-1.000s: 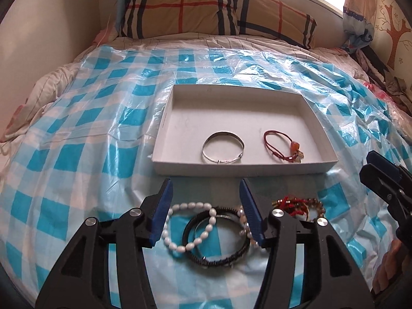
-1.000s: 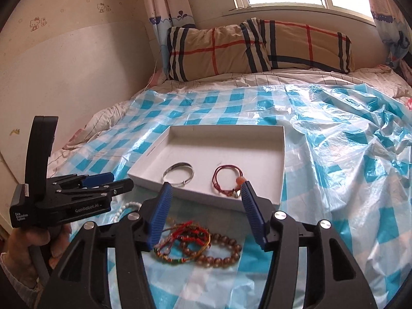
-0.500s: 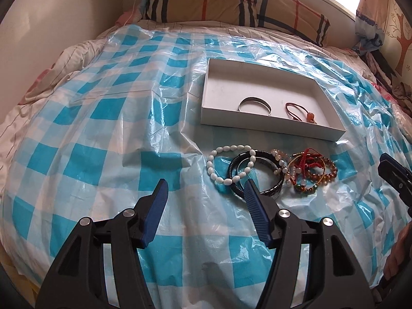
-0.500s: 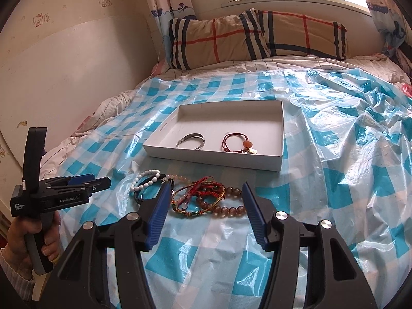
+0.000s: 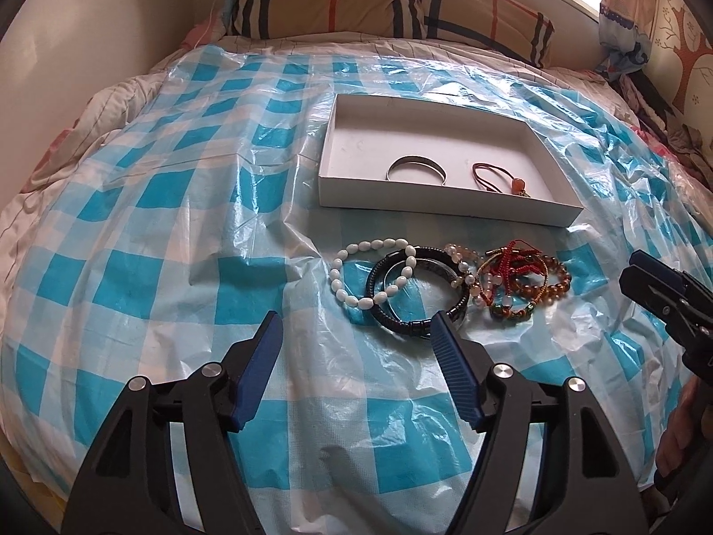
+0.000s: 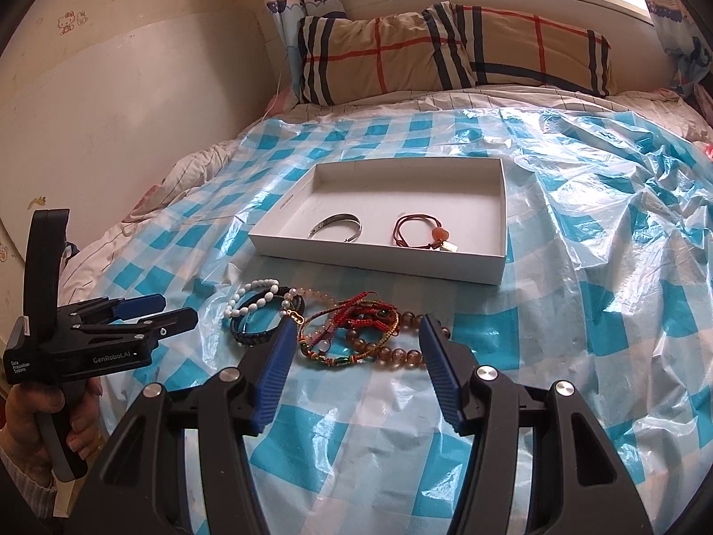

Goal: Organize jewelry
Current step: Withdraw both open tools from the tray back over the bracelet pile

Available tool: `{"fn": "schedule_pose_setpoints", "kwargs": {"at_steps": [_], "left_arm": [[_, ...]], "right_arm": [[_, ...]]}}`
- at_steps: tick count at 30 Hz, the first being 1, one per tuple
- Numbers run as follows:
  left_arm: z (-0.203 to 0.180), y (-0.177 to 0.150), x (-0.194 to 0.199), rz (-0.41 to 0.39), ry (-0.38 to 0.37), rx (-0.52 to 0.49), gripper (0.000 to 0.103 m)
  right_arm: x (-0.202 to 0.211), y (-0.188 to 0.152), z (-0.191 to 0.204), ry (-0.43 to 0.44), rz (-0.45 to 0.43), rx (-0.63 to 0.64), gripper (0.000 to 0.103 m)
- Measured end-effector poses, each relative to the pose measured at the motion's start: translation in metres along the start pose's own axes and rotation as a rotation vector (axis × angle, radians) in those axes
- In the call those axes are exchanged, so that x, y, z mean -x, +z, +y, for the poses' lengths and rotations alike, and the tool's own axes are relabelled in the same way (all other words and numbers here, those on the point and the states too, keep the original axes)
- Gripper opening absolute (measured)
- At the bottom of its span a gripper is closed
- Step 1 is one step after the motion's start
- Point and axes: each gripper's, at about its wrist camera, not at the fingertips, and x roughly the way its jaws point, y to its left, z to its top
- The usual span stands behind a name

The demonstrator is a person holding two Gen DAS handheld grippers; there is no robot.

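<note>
A white tray lies on the bed and holds a silver bangle and a red cord bracelet. In front of it lies a pile: a white bead bracelet, a black bracelet, red and green cord bracelets, and a brown bead bracelet. My left gripper is open and empty, in front of the pile's left side. My right gripper is open and empty, over the pile's right side.
A blue-and-white checked plastic sheet covers the bed. Plaid pillows lie at the head under a window. A wall runs along the left, curtains and clothes on the right.
Both grippers have drawn back from the tray and the pile, towards the near edge of the bed. Both stay open and empty. The jewelry has not moved.
</note>
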Motion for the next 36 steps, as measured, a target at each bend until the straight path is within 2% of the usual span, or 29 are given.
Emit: {"fn": "schedule_pose_setpoints", "kwargs": {"at_steps": [9,36], "left_arm": [[-0.011,-0.002,0.009,-0.017,0.000,-0.010,0.077],[-0.017,-0.005,0.005,-0.005,-0.017,-0.005,0.082]], "right_arm": [[0.000,0.004,0.003,0.001,0.000,0.031,0.056],[-0.011,0.008,0.007,0.015,0.002,0.058,0.056]]}}
